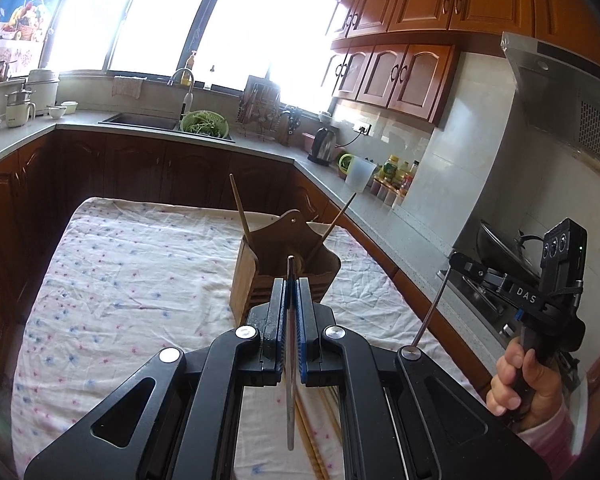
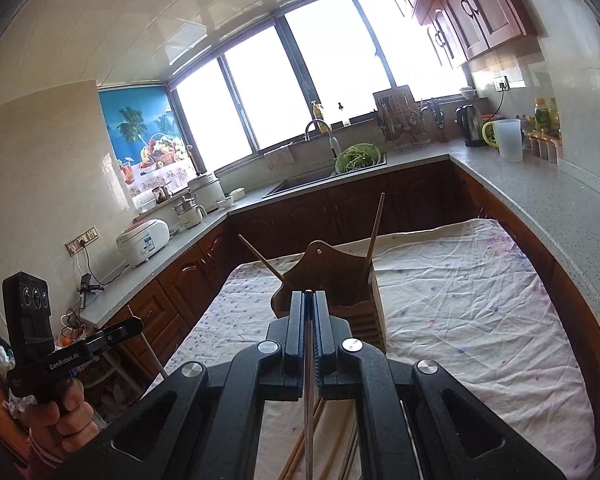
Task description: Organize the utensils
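A wooden utensil holder (image 1: 284,264) stands on the floral cloth, with two wooden chopsticks (image 1: 239,208) leaning out of it; it also shows in the right wrist view (image 2: 340,284). My left gripper (image 1: 291,284) is shut on a metal chopstick (image 1: 290,380), held above the near side of the holder. My right gripper (image 2: 309,300) is shut on another metal chopstick (image 2: 309,400), also just short of the holder. The right gripper shows at the right of the left wrist view (image 1: 456,258). Loose wooden chopsticks (image 2: 316,432) lie on the cloth under the grippers.
The cloth-covered table (image 1: 120,264) sits between kitchen counters. A counter (image 1: 372,216) with a kettle (image 1: 323,146), a jug and bottles runs along the right. A sink (image 1: 140,120) with a green colander is at the back. A wok and stove (image 1: 496,248) are at the right.
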